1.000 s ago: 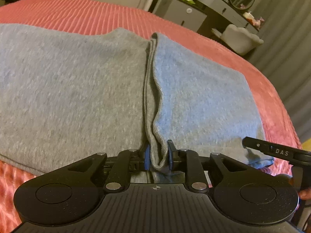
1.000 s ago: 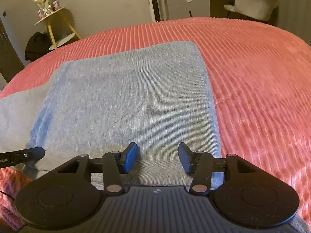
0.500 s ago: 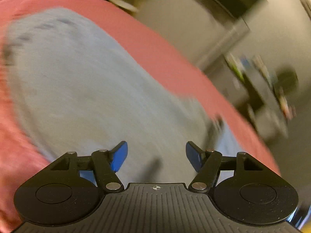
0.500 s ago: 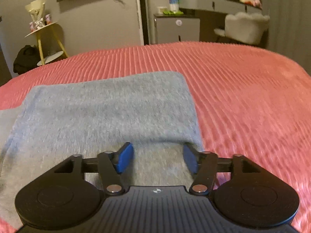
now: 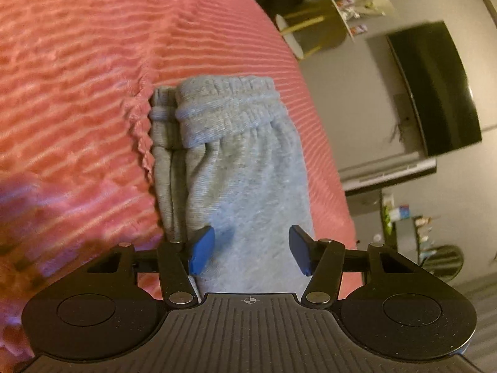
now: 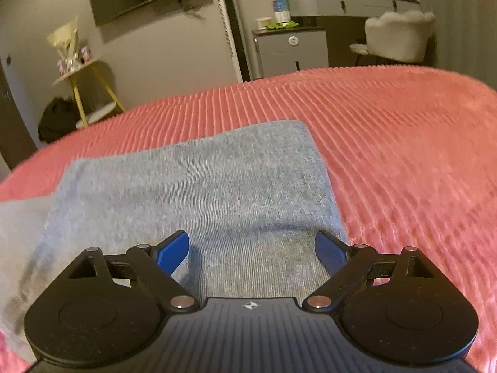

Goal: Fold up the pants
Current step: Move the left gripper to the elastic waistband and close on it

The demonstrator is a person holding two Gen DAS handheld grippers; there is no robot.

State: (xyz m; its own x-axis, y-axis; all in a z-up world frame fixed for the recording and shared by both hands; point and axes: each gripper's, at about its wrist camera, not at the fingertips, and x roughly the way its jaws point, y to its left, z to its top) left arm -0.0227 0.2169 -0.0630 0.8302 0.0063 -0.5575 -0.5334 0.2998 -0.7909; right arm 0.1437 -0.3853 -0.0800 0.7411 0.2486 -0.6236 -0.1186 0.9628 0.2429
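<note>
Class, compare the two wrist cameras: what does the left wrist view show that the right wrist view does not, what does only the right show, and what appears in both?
Only the left wrist view shows the elastic waistband at the far end of the grey pants, and the open left gripper above them.

Only the right wrist view shows the folded panel's square far corner, the white chair, the grey cabinet and the open right gripper.

Both show the pants, the red ribbed bedspread, the wall-mounted screen and the yellow-legged stand.
</note>
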